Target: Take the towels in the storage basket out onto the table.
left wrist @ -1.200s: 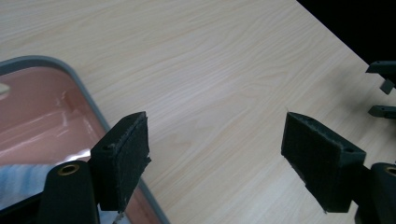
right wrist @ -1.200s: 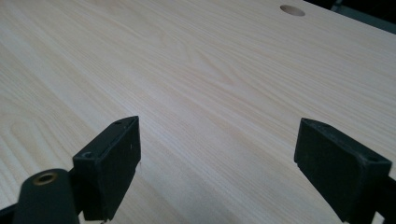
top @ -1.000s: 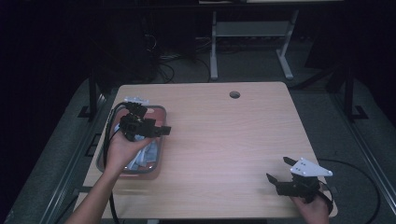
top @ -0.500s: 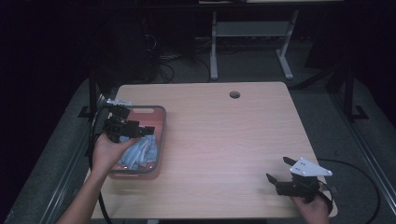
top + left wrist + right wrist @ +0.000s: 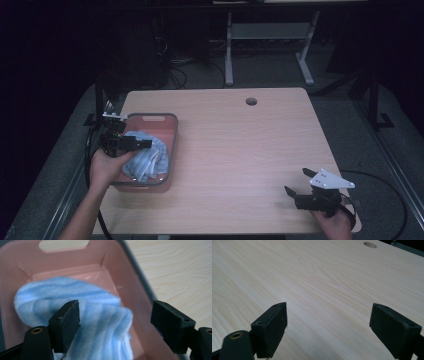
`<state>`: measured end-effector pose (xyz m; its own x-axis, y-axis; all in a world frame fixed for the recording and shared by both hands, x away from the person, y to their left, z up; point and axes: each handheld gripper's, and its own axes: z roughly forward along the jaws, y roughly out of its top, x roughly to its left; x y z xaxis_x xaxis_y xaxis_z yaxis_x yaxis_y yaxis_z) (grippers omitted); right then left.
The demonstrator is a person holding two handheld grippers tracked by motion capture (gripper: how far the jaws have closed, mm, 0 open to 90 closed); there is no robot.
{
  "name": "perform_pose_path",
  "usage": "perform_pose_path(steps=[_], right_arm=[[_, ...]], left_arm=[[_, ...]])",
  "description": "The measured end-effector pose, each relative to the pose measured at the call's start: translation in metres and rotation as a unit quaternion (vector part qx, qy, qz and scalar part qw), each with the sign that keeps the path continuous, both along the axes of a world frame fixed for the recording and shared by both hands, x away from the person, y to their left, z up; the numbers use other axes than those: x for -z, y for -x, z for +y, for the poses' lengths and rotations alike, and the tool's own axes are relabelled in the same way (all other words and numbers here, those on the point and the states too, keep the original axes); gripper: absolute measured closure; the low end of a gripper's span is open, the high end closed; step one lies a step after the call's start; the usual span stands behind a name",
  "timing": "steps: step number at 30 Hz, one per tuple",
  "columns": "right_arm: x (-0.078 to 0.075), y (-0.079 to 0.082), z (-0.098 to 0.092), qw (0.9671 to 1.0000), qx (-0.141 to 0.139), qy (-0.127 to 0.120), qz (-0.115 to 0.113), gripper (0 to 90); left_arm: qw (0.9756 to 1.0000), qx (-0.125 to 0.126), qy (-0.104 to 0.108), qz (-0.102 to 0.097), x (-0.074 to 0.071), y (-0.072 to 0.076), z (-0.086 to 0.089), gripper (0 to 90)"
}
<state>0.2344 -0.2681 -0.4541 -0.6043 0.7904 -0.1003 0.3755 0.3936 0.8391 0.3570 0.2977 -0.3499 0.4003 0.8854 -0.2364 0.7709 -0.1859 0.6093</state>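
A pink plastic bin stands at the table's left side. Inside it lies a blue and white striped cloth, bunched up. My left gripper hovers over the bin's left part, jaws open wide, with the cloth just beyond them and nothing held. My right gripper rests near the front right corner of the table, open, with bare wood between its jaws.
The wooden table has a round cable hole near its far edge. Behind the table stand a white metal frame and cables on the dark floor.
The left gripper has drawn back to the left, from above the bin's middle to its left rim, leaving the cloth in the bin. The right gripper has stayed put.
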Motion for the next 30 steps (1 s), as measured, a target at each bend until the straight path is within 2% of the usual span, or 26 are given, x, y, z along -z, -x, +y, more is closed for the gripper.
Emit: perform_pose_path(steps=[4, 9, 18, 23, 28, 30], right_arm=[[0.0, 0.0, 0.0, 1.0, 0.0, 0.0, 0.001, 14.1], [0.0, 0.0, 0.0, 1.0, -0.001, -0.001, 0.002, 14.1], [0.0, 0.0, -0.001, 1.0, -0.001, -0.001, -0.001, 14.2], [0.0, 0.001, -0.001, 1.0, -0.002, -0.001, -0.001, 14.2], [0.0, 0.001, -0.002, 1.0, -0.002, -0.003, -0.002, 14.2], [0.0, 0.001, -0.002, 1.0, -0.002, -0.003, 0.0, 14.2]], left_arm=[[0.9999, -0.006, -0.003, 0.015, 0.012, -0.002, 0.005, 22.7], [0.9997, -0.008, -0.006, 0.021, 0.017, -0.003, 0.004, 23.0], [0.9986, -0.011, -0.034, 0.039, 0.031, -0.009, -0.004, 25.1], [0.9972, -0.01, -0.055, 0.05, 0.038, -0.013, -0.011, 28.6], [0.9938, -0.011, -0.092, 0.061, 0.046, -0.016, -0.019, 28.7], [0.9925, -0.008, -0.101, 0.069, 0.049, -0.018, -0.021, 28.1]])
